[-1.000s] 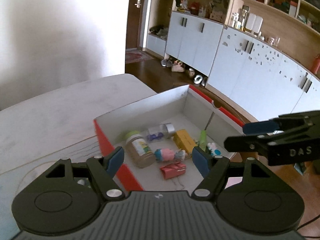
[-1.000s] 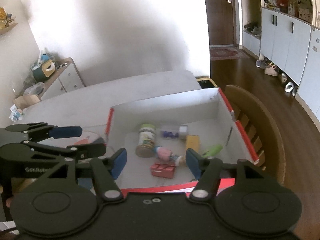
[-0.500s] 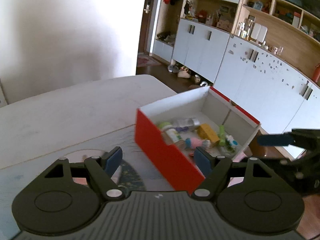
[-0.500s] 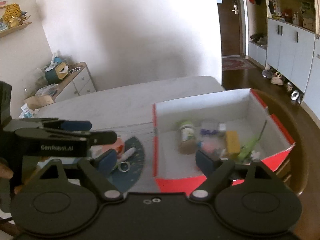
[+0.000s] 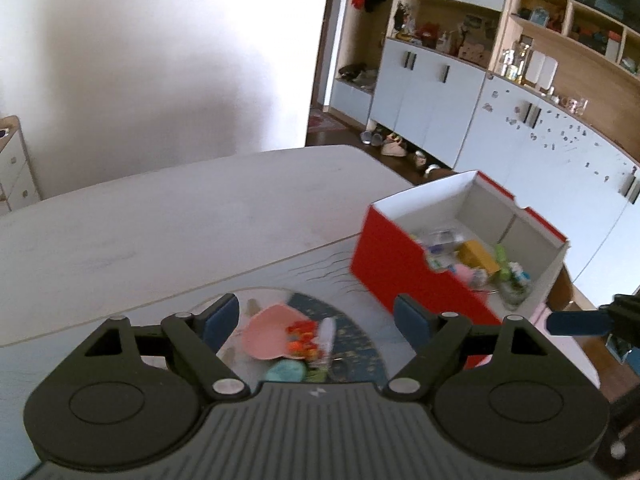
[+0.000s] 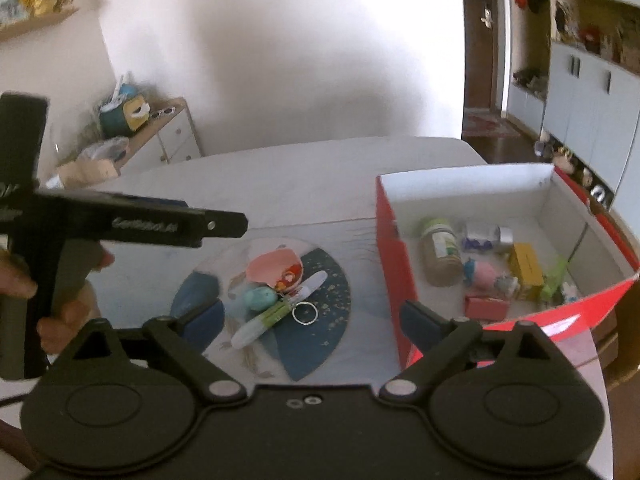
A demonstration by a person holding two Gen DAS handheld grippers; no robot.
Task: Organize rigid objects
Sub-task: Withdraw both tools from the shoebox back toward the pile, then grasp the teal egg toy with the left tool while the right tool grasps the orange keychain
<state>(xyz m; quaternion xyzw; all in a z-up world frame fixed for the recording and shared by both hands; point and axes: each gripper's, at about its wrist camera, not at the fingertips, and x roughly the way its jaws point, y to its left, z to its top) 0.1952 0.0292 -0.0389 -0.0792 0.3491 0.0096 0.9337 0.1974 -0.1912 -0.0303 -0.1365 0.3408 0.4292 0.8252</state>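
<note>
— Both grippers: what are the fingers doing?

— I see my left gripper (image 5: 316, 318) and right gripper (image 6: 310, 320) opening wide, holding nothing.

— Where are the toys?

— Pink shell (image 6: 274, 266), marker (image 6: 262, 322) and ring (image 6: 305, 313) lie left of the red box (image 6: 390, 272).

Bright daylight washes out the white wall (image 5: 160, 60), the red box (image 5: 400, 272) smears with blur, and fisheye bends edges.

box (image 6: 390, 276): red outside, white inside
mat (image 6: 320, 344): round, dark blue and pale segments, gold flecks
heart dish (image 6: 268, 266): pink
egg (image 6: 260, 299): turquoise
marker (image 6: 264, 320): white with green band
carton (image 6: 526, 266): yellow
surface (image 5: 180, 216): whitish grey
gripper pads (image 6: 206, 320): blue
</note>
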